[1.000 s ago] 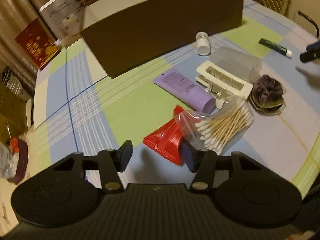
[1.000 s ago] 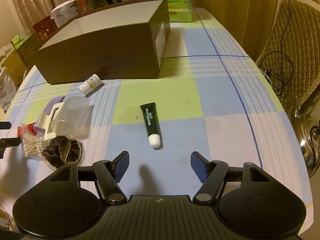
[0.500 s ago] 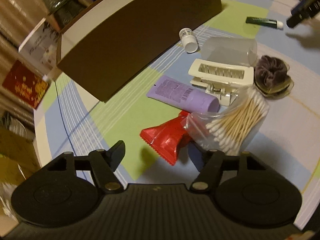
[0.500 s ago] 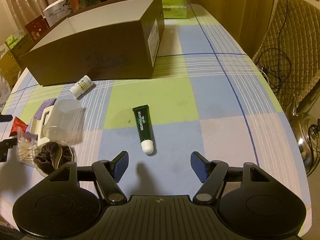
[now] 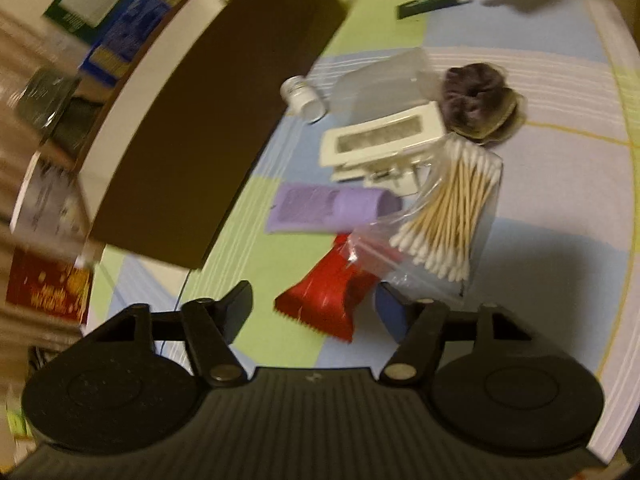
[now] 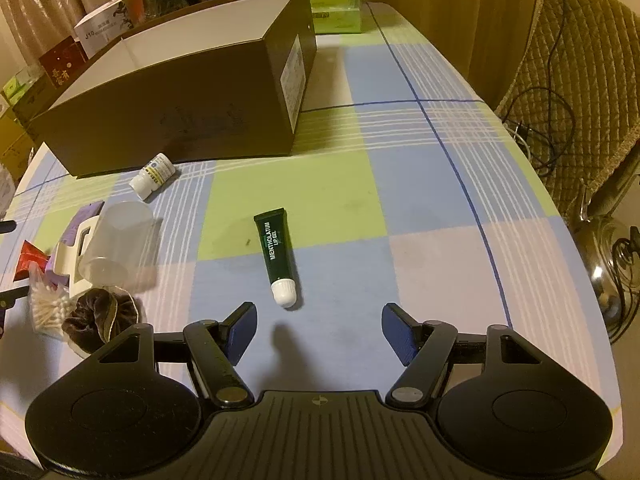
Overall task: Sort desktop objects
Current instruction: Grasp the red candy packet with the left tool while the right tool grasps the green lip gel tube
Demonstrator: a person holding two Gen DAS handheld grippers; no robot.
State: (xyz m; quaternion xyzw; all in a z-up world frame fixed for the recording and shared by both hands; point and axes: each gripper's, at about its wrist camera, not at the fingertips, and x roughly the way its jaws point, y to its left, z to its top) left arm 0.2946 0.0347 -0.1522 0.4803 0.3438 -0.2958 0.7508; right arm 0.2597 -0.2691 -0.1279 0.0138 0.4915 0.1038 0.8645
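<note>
Across the far side of the checked tablecloth [image 6: 420,208] sits the big brown cardboard box [image 6: 180,120], its top open — I take it as the bin for the sorting, which would be why the loose items lie just in front of it. Near its front wall lies a small white pill bottle [image 6: 154,176] on its side. The rest is heaped in one cluster at my left: a clear plastic cup [image 6: 116,244] tipped over, a cream hair claw [image 5: 384,140] against a lilac tube [image 5: 332,208], a brown scrunchie [image 5: 480,100], and a zip bag of cotton swabs [image 5: 452,216] overlapping a red sachet [image 5: 324,300].

My left gripper [image 5: 316,308] points down at that sachet; its jaws have just been closing somewhat, yet the pads stand apart with the sachet's near end between them, not pressed — I read this as lining up a pick.

My right gripper [image 6: 316,328] hangs open and empty, just short of the green Mentholatum lip gel tube [image 6: 276,252], which lies alone with its white cap toward me — an easy next grab, I judge.
</note>
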